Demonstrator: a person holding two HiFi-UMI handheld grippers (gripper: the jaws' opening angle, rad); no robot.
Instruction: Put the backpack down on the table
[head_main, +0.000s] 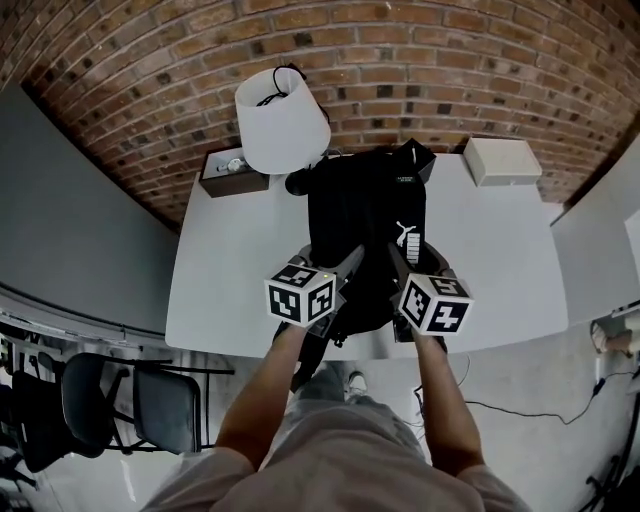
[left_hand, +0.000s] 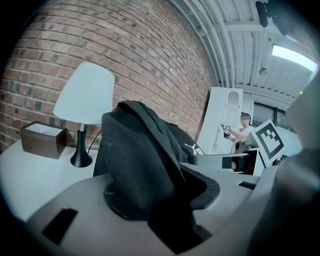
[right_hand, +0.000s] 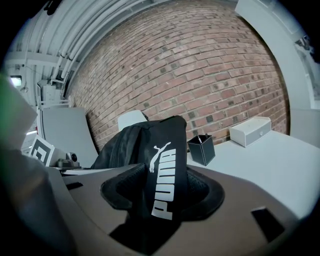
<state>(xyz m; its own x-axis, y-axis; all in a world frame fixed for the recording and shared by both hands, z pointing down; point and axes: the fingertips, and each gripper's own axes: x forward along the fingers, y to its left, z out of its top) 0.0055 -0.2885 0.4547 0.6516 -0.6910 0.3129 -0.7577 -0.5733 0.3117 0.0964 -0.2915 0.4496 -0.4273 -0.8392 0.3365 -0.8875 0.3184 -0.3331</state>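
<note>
A black backpack (head_main: 365, 215) lies along the white table (head_main: 230, 270), its near end at the front edge. My left gripper (head_main: 345, 272) is shut on its plain black shoulder strap (left_hand: 137, 160), which rises between the jaws in the left gripper view. My right gripper (head_main: 398, 268) is shut on the other strap (right_hand: 165, 175), the one with white lettering and a leaping-cat logo. Both grippers sit side by side at the pack's near end, over the table's front edge.
A white-shaded lamp (head_main: 280, 120) stands at the table's back left, with a dark brown box (head_main: 228, 172) beside it. A black pen cup (right_hand: 201, 149) and a white box (head_main: 502, 160) sit at the back right. A brick wall runs behind; a black chair (head_main: 130, 400) stands lower left.
</note>
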